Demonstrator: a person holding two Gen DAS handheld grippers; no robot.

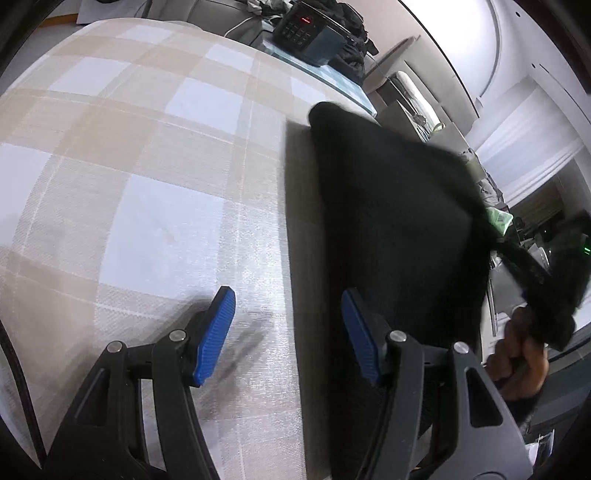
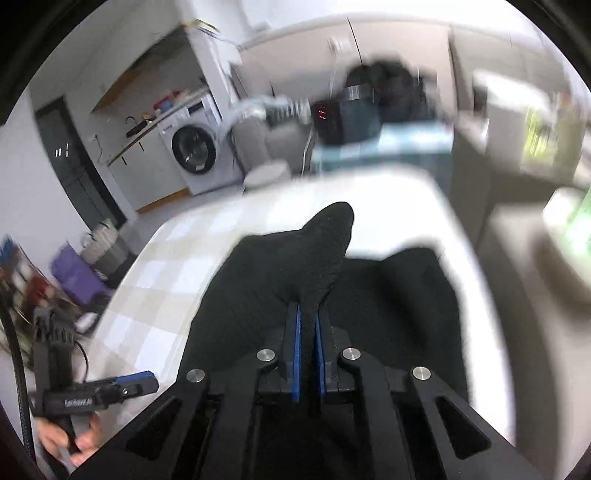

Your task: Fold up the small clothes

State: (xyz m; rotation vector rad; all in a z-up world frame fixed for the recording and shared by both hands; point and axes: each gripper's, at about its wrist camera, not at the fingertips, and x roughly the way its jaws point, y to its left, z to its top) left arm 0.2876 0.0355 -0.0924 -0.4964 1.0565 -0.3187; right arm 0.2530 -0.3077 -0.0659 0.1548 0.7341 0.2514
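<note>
A black garment [image 2: 280,266] lies on the checked tablecloth [image 1: 147,147], with one corner pulled up off the table. My right gripper [image 2: 307,325] is shut on that raised corner, and a fold of black cloth stands up between its blue pads [image 2: 295,350]. In the left wrist view the same garment [image 1: 388,206] rises as a dark sheet on the right. My left gripper [image 1: 288,325] hovers open over the cloth at the garment's left edge, with only tablecloth showing between its fingers. It also shows low at the left of the right wrist view as the left gripper [image 2: 144,384].
A hand [image 1: 517,362] grips the right tool's handle at the right edge. Beyond the table's far end stand a dark appliance with a keypad [image 1: 306,29] and dark clothes. A washing machine [image 2: 192,151] stands far left. The table's right edge [image 2: 476,280] runs beside the garment.
</note>
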